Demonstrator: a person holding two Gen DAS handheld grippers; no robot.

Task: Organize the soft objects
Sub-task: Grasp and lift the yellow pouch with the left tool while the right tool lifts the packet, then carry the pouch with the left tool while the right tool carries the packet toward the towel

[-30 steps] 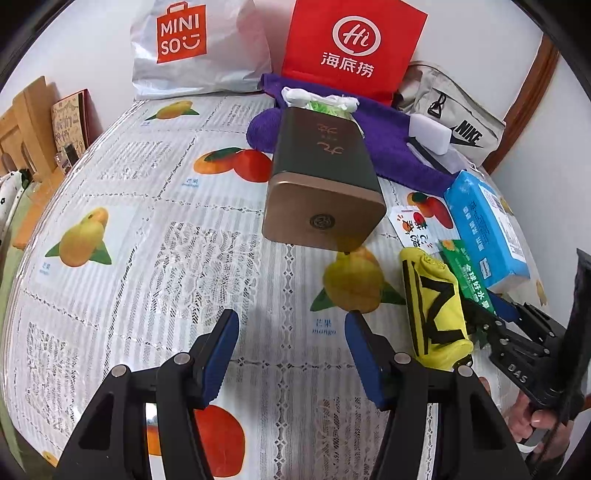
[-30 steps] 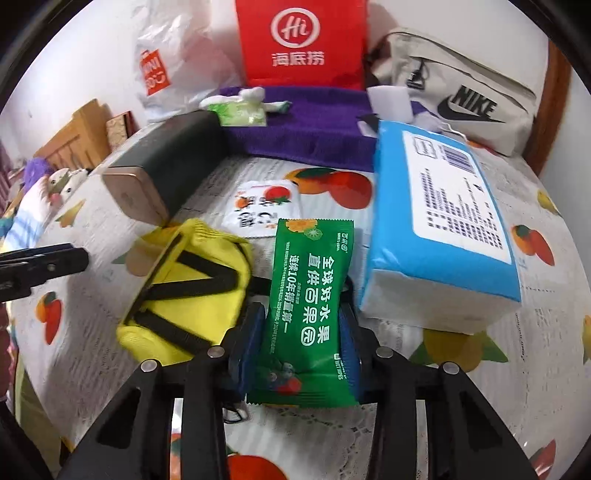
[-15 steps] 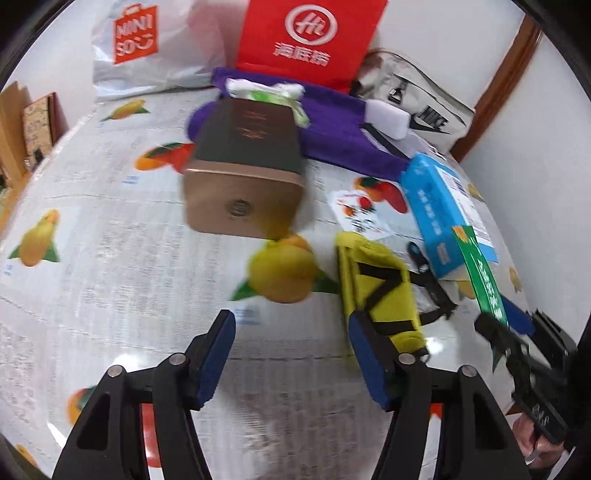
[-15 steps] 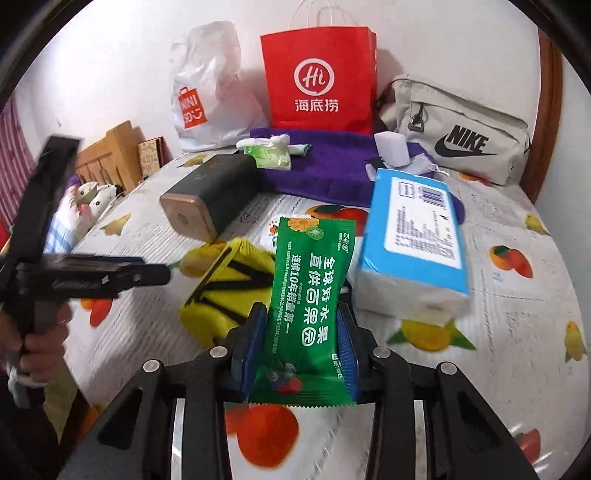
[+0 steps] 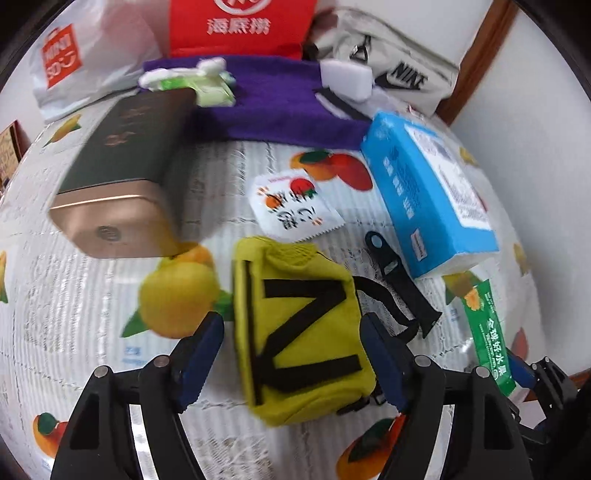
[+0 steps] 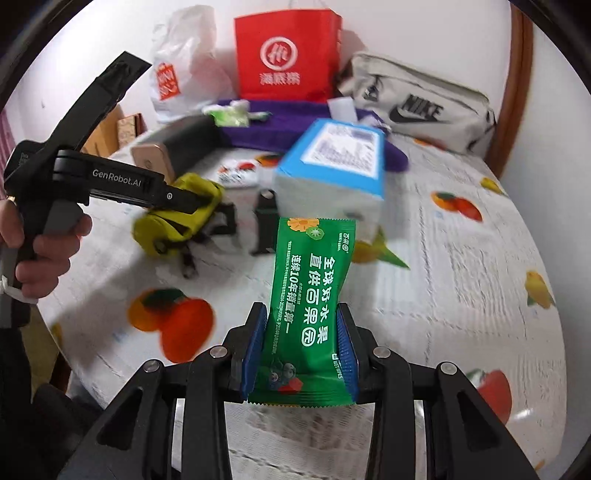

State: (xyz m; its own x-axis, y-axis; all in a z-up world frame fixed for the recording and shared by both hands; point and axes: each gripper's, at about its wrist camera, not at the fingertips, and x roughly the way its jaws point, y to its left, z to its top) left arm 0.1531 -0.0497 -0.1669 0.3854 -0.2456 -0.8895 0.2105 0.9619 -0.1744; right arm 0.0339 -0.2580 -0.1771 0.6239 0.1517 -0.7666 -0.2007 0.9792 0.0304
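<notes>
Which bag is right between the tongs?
The yellow bag with black straps. It lies between the opening left tongs, which aren't pressing it. The red bag, white bag and grey bag sit far back.

Left gripper (image 5: pixel 291 350) jaws opening, yellow pouch (image 5: pixel 299 350) between them

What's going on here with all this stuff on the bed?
A person is tidying soft things on a fruit-print bedspread with a hand-held gripper in each hand. The right hand-held gripper is shut on a green wet-wipes packet, held up. The left hand-held gripper is opening its jaws around a yellow pouch lying on the bed, not gripping it.
</notes>
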